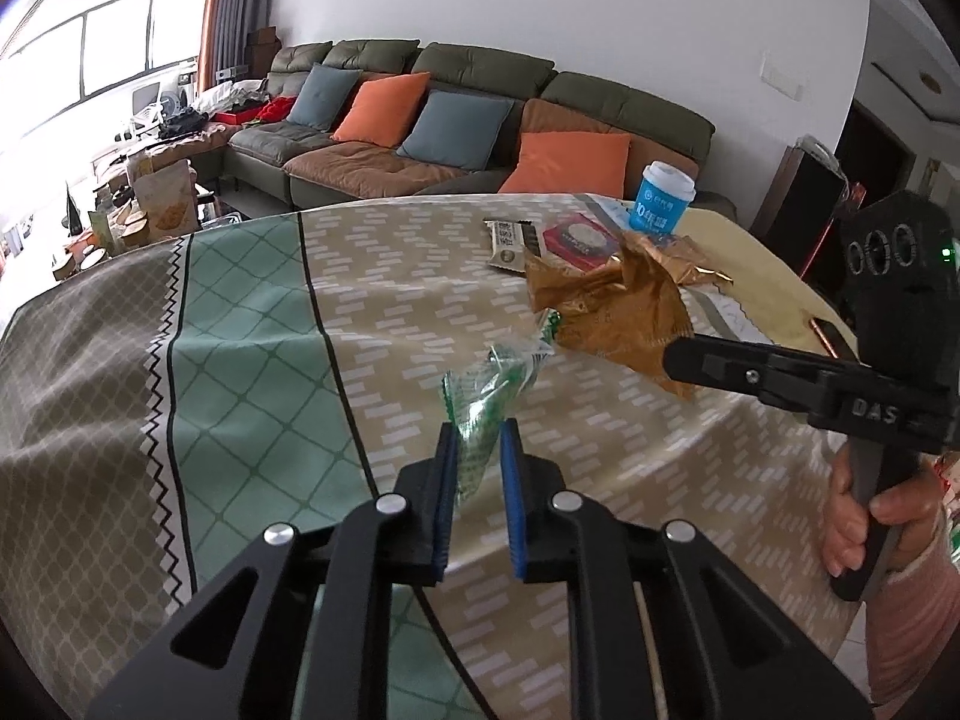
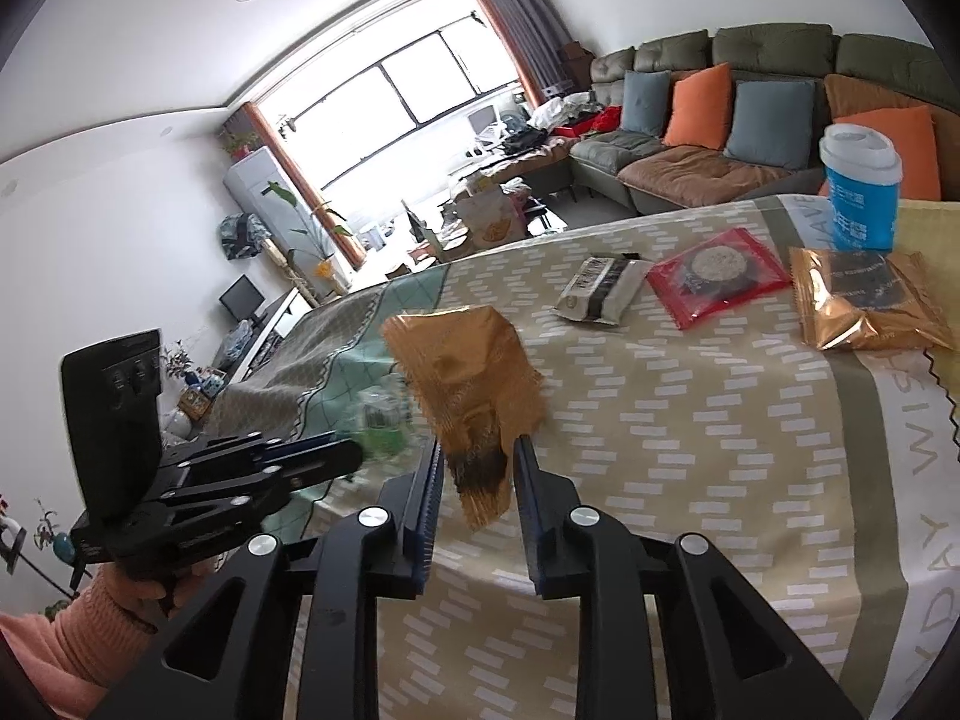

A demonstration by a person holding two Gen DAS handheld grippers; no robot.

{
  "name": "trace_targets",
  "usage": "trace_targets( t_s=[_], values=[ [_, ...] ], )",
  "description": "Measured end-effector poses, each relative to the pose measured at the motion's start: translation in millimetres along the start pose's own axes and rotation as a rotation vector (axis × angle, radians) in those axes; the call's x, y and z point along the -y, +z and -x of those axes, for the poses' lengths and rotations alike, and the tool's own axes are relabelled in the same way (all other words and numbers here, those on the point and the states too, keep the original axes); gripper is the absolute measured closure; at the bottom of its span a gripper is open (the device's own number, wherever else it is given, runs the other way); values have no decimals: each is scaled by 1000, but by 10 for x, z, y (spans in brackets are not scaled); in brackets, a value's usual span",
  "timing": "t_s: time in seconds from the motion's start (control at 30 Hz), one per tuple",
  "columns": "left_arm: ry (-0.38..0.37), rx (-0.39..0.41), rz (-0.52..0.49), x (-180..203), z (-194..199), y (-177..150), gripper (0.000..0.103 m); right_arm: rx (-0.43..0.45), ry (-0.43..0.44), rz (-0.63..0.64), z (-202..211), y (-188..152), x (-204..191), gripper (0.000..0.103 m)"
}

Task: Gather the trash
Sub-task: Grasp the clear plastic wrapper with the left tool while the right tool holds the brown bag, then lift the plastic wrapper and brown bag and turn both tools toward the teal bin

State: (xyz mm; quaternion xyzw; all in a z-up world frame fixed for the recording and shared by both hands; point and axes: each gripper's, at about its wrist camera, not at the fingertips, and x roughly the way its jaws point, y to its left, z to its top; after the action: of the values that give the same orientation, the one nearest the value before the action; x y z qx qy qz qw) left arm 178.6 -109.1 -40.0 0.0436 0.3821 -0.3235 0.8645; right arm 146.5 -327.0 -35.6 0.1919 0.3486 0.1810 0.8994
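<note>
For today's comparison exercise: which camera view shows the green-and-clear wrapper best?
The left wrist view: the green-and-clear wrapper sits sharp and central between the left hand-held gripper fingers. The right wrist view shows only a green blur behind the gold wrapper.

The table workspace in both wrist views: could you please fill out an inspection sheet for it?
Surface: table under a patterned tablecloth, beige, green and grey bands.
Job's things: crumpled gold wrapper lifted off the cloth; clear green-printed wrapper also lifted.
Clutter: white-black snack pack, red packet and sealed gold packet lying flat; blue lidded cup upright behind them.
Grippers: left gripper shut on the green-printed wrapper; right gripper shut on the gold wrapper.
Cables: nothing seen.
Surroundings: green-brown sofa with orange and blue cushions; bright window.
</note>
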Motion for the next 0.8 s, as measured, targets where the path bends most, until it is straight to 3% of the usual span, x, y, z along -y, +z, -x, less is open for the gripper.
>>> trace_targets(
  t_s=[0.13, 0.27, 0.37, 0.43, 0.5, 0.8],
  values=[
    [-10, 13, 19, -25, 83, -31, 88, 8, -32, 2, -4, 7, 4, 63],
    [-16, 22, 36, -49, 156, -70, 88, 16, -62, 22, -22, 22, -28, 62],
    [-18, 26, 45, -53, 199, -96, 88, 21, -77, 15, -19, 30, -17, 72],
    [-22, 30, 51, -68, 229, -109, 88, 23, -82, 4, -15, 26, 11, 89],
    [-25, 34, 58, -77, 264, -126, 88, 25, -85, -6, -14, 45, 47, 94],
    [-29, 49, 115, -198, 440, -244, 89, 49, -31, -34, 49, 25, 50, 99]
  ],
)
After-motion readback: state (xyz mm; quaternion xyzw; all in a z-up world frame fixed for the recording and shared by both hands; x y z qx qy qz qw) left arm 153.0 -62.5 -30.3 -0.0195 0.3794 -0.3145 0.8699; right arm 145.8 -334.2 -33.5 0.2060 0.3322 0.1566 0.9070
